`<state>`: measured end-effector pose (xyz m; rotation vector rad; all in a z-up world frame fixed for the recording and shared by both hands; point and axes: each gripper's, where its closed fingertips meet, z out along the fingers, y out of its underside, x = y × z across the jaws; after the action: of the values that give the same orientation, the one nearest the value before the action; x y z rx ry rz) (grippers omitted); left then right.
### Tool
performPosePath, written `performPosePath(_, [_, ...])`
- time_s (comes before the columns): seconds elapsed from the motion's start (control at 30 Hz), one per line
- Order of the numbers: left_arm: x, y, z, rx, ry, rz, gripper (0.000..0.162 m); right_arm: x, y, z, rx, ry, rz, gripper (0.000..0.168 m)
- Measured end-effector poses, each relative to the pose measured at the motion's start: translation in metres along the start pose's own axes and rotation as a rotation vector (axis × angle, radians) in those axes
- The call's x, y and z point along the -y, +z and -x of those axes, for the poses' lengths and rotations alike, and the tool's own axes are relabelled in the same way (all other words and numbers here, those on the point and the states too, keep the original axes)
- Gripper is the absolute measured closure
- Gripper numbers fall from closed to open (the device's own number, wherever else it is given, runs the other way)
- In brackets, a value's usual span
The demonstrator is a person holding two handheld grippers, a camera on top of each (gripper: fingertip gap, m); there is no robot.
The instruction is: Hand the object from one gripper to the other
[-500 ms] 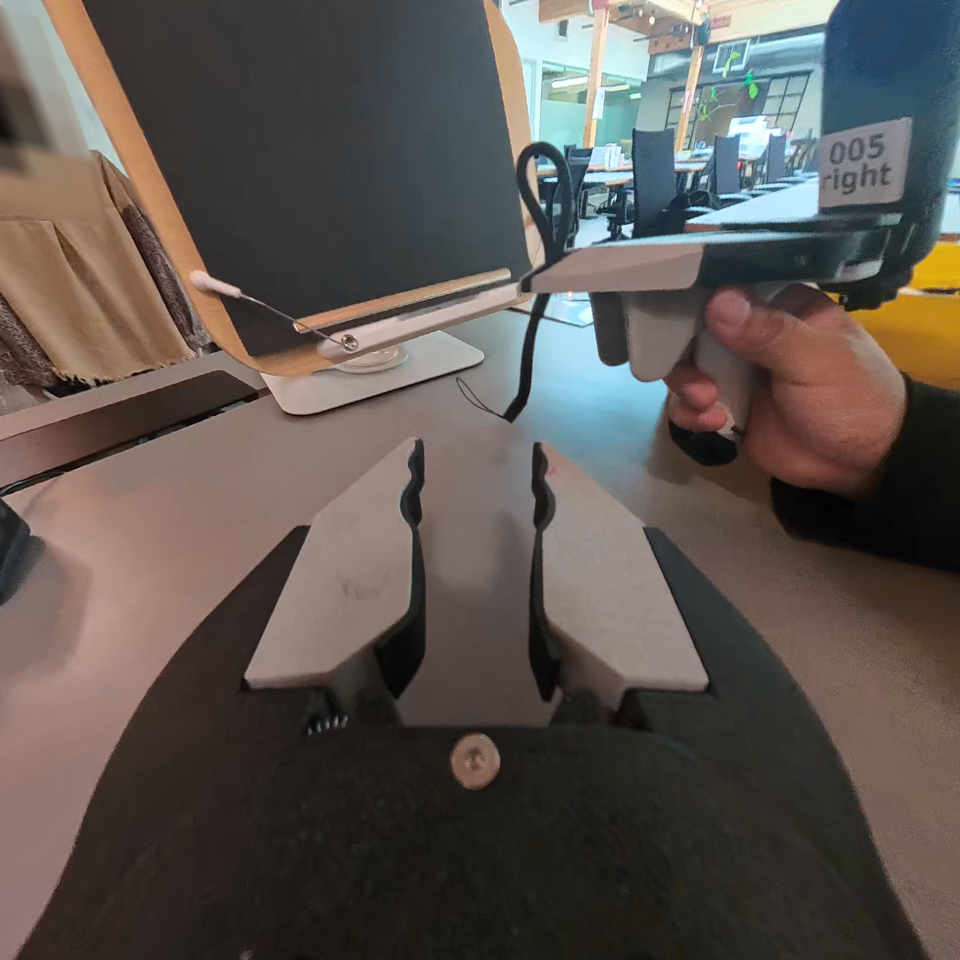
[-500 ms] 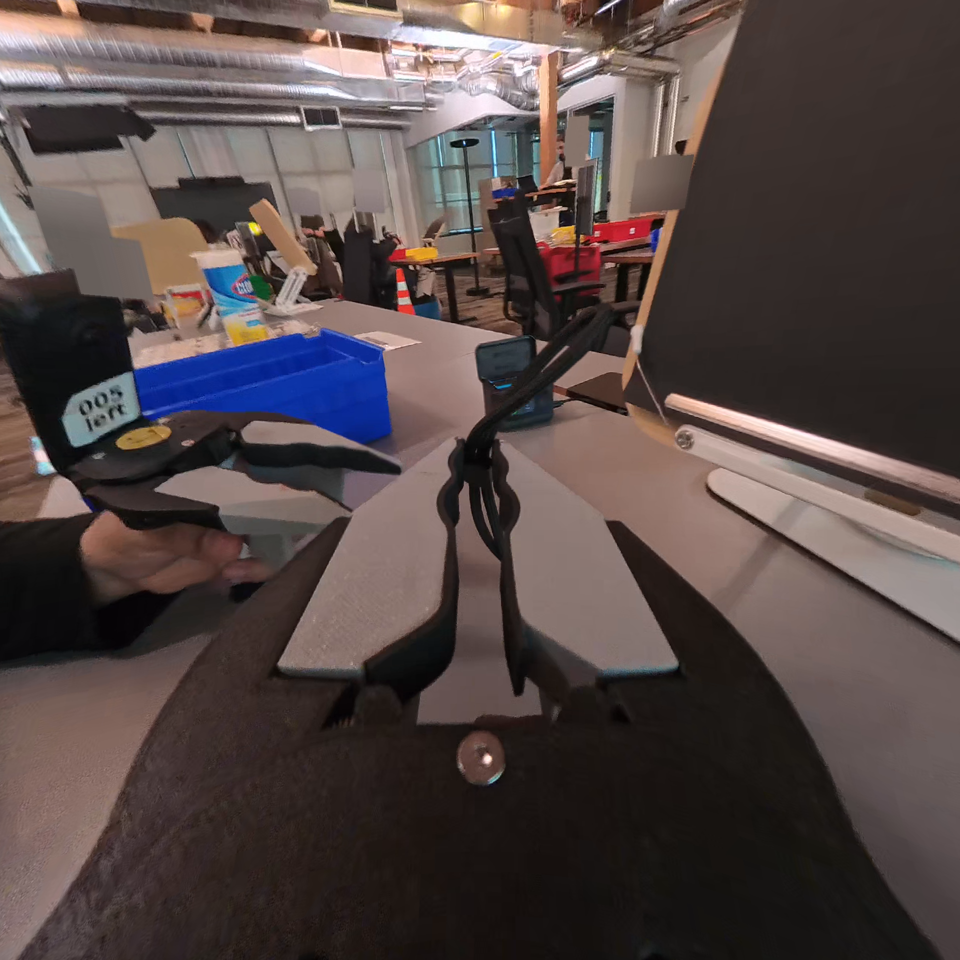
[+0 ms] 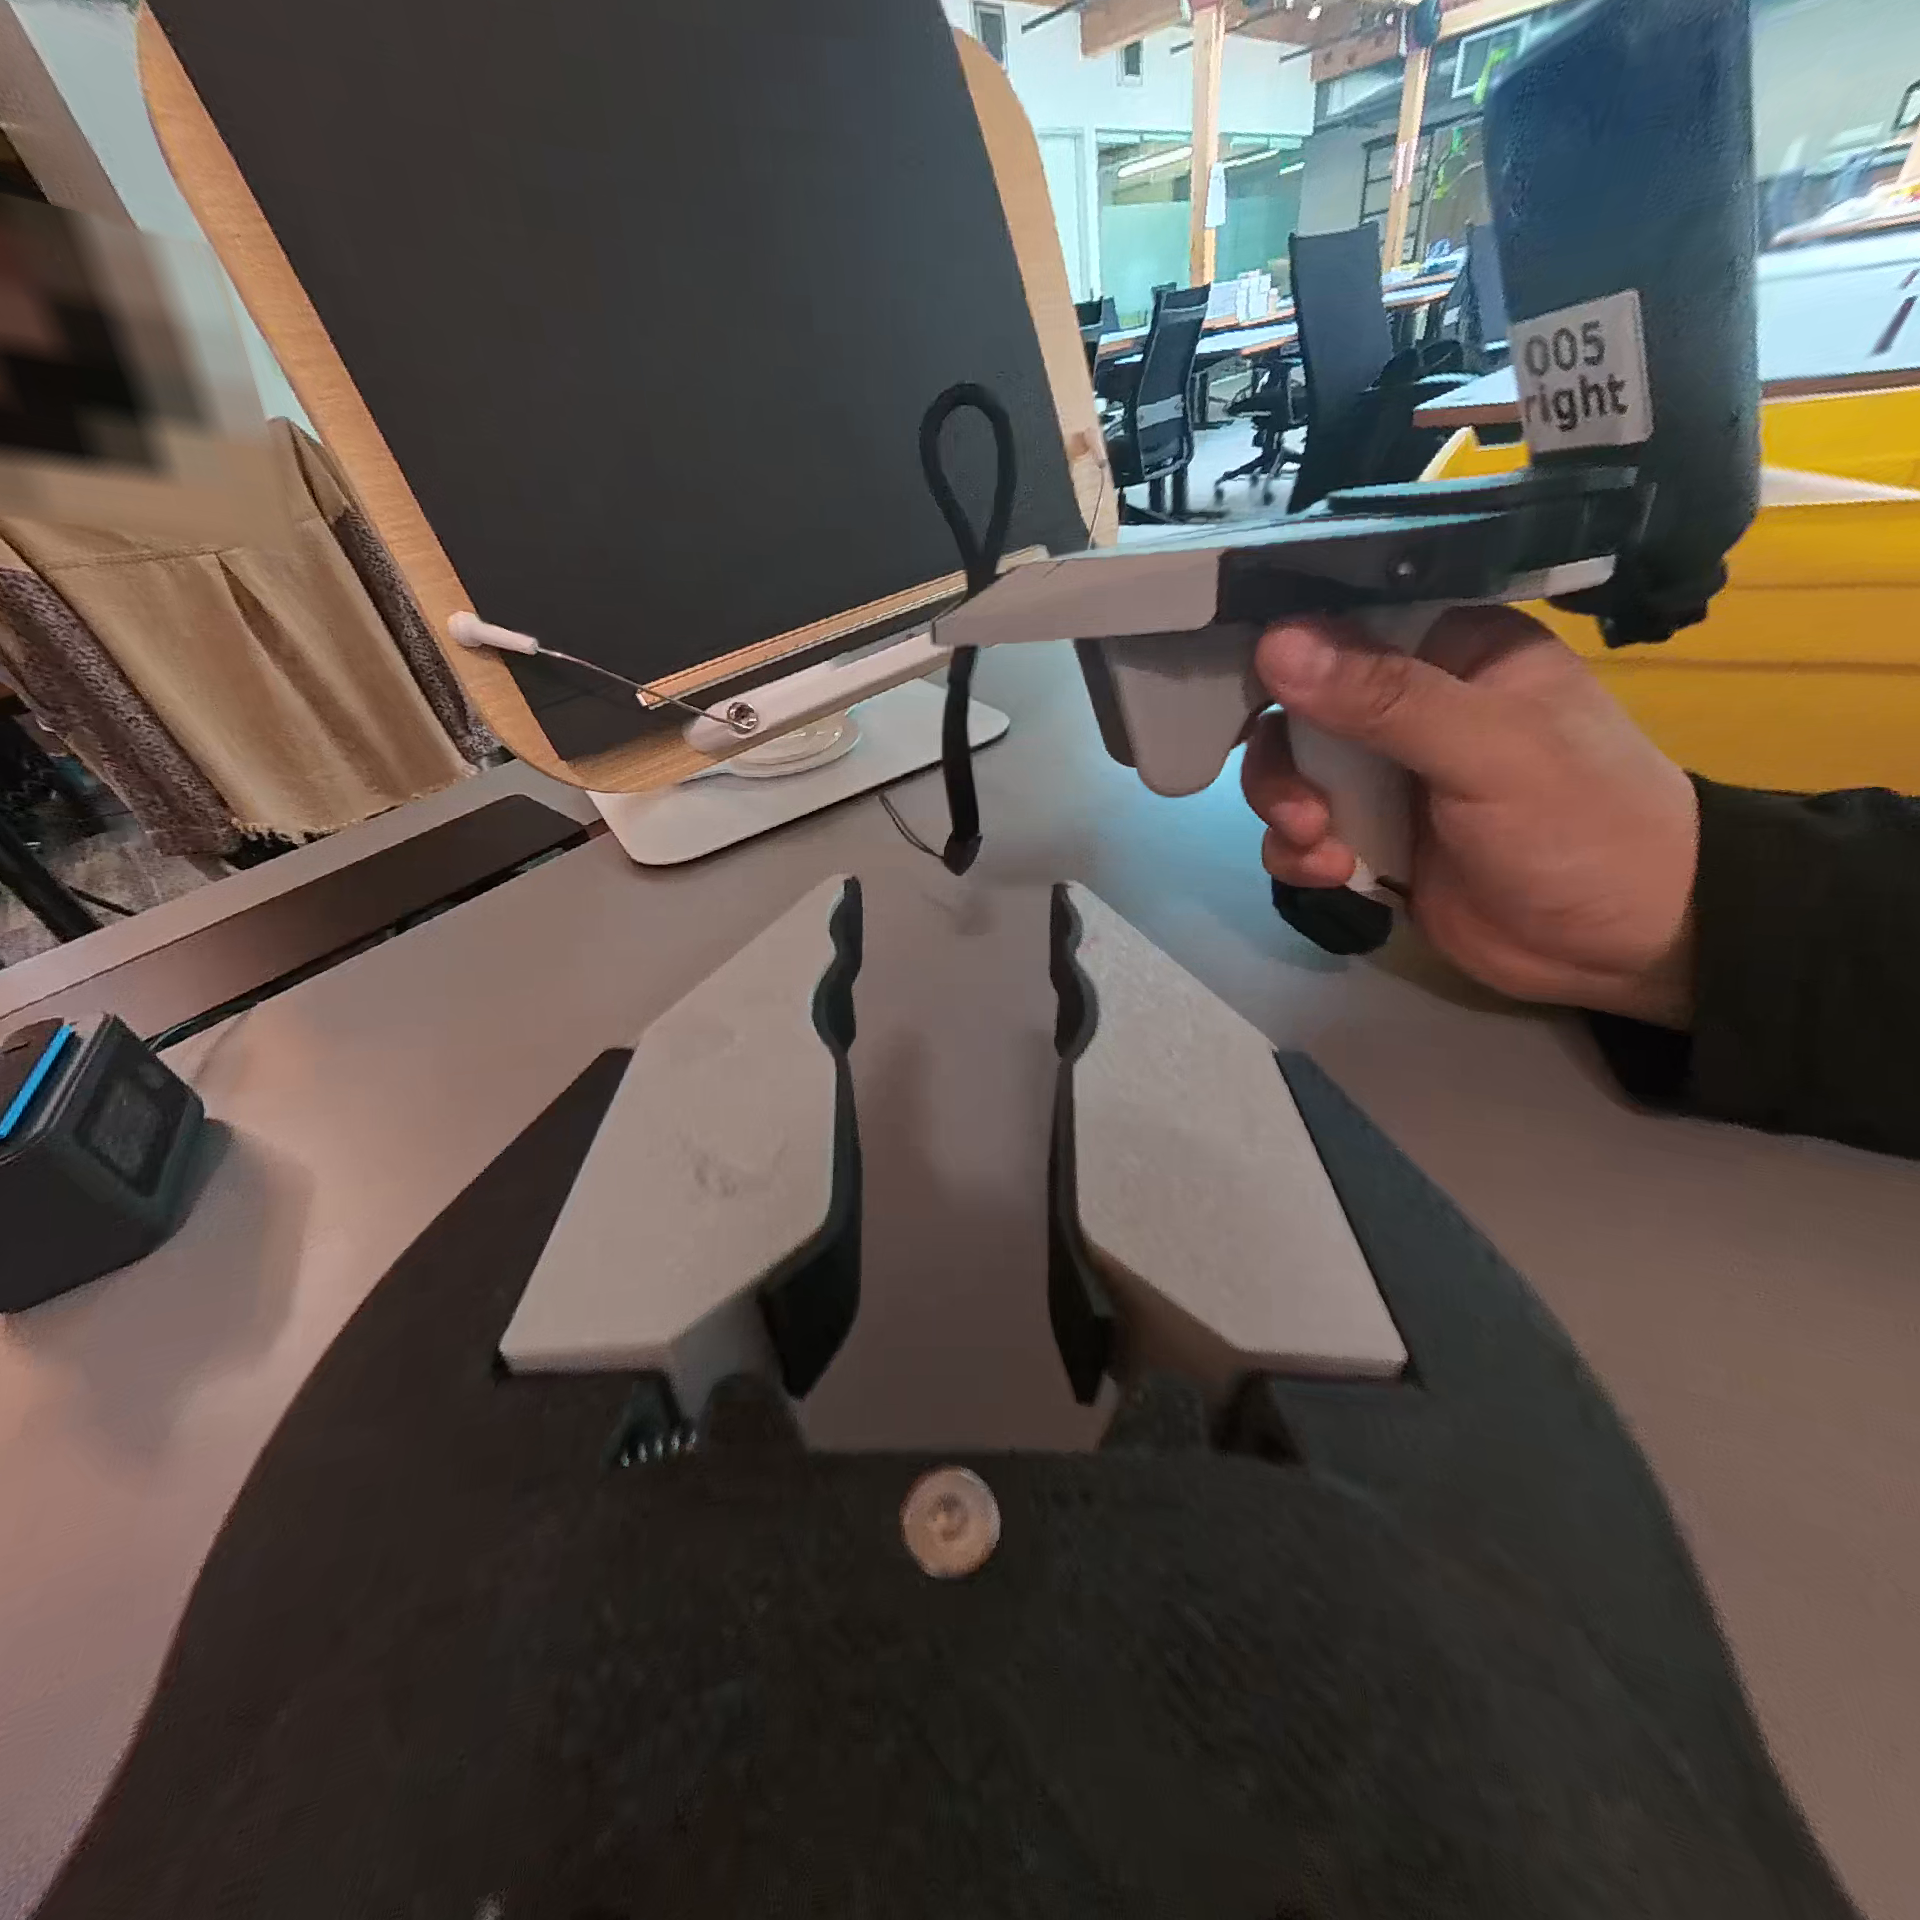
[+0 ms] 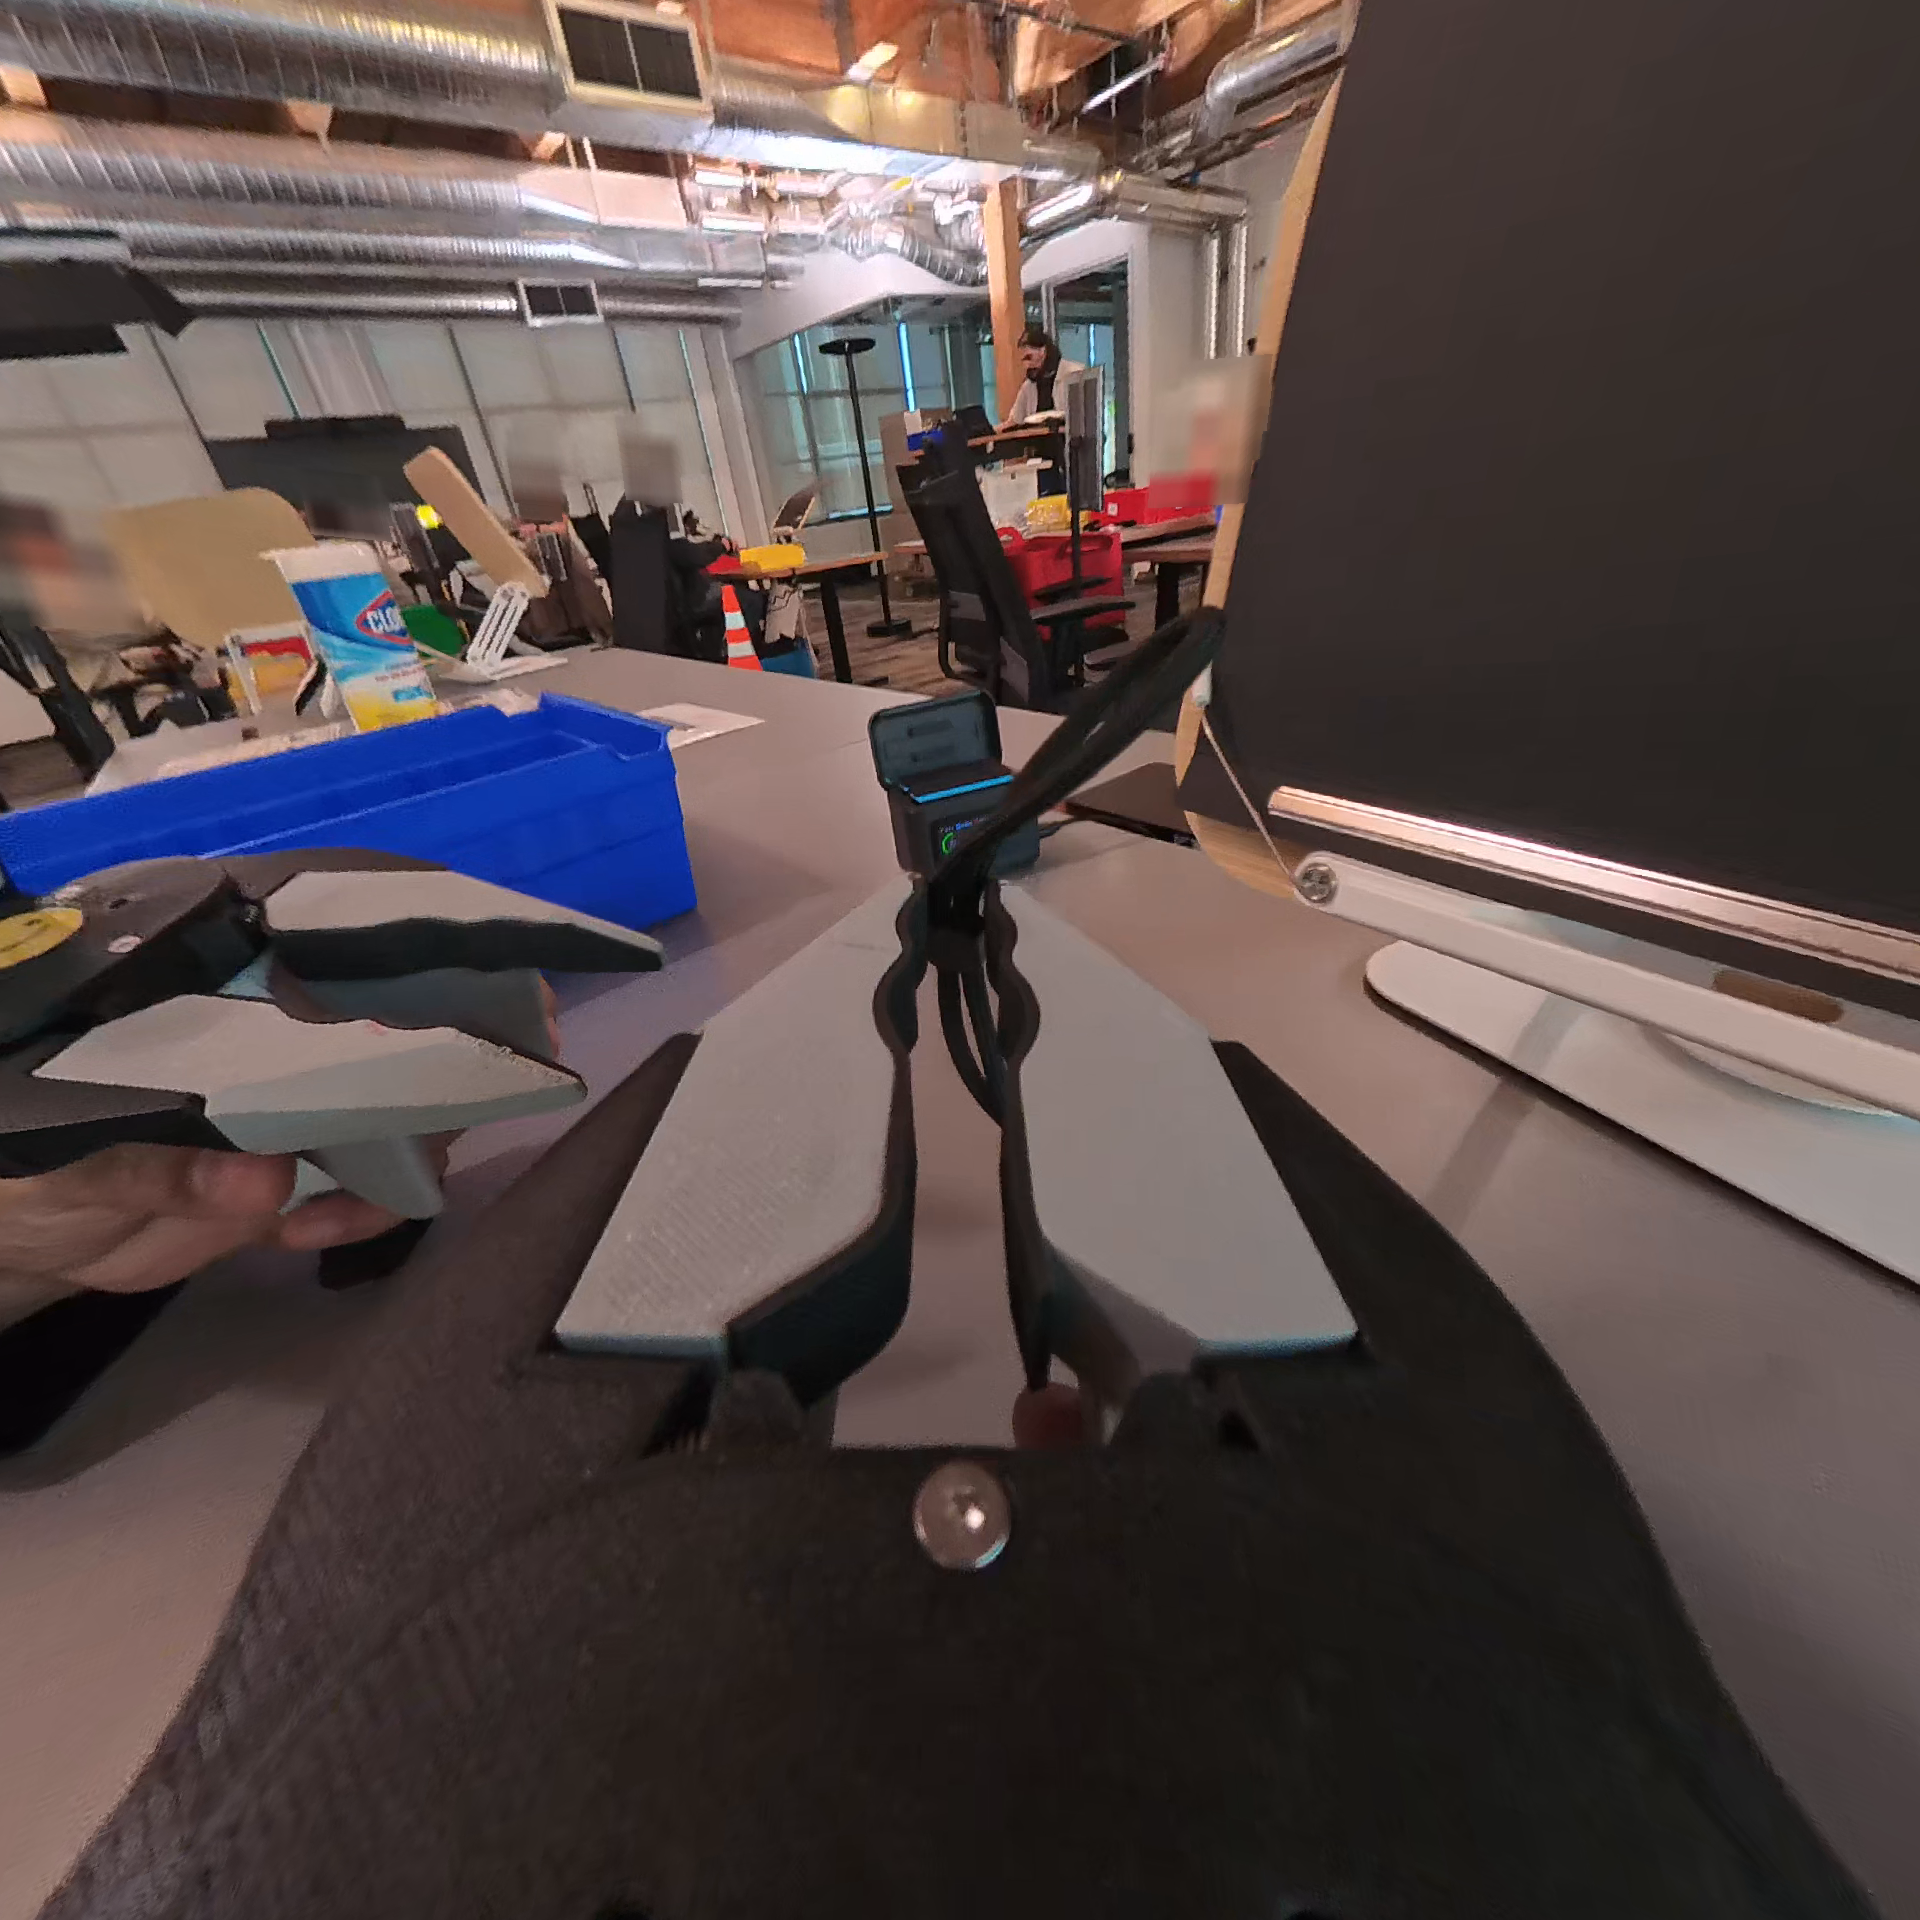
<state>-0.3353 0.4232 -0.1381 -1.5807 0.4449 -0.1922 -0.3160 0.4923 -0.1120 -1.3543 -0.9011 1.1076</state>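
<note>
**Fingers at handover: R clamped on cord, L apart and waiting**

Fingers point(image 4: 790, 1122) of the right gripper point(image 4: 956, 925) are pinched together on a black looped cord point(image 3: 966, 582), held at their tips; loop stands up above the grip, tail hangs down to just above the worktop point(image 3: 1558, 1403). Left gripper point(image 3: 954, 914) has its fingers point(image 3: 717, 1122) spread, nothing between them, aimed at the tail's lower end from just short of it.

Risks (judged): cord is thin and limp, so L may close beside it rather than on it; tail could swing if nudged by a fingertip. If R lets go before L has a firm pinch, cord drops to the worktop. Grabbing too near R's tips could make the two grippers collide.

Surroundings: tilted dark board on a white stand point(image 3: 623, 312) toward the far edge, close behind the cord, w/ a thin metal arm point(image 3: 613, 675) sticking out. Small black device point(image 3: 83, 1143) near the L edge. Blue bin point(image 4: 416, 800) well apart, not obstructing
</note>
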Motion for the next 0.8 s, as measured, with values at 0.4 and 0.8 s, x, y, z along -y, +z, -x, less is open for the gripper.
performPosePath(0.4, [-0.010, 0.009, -0.016, 0.035, 0.149, 0.087, 0.137, 0.001, 0.004, 0.015, 0.113, 0.123, -0.014, 0.162])
performPosePath(0.8, [-0.009, 0.006, 0.004, 0.097, 0.104, 0.075, 0.138, -0.003, 0.009, 0.037, 0.181, 0.092, 0.014, 0.163])
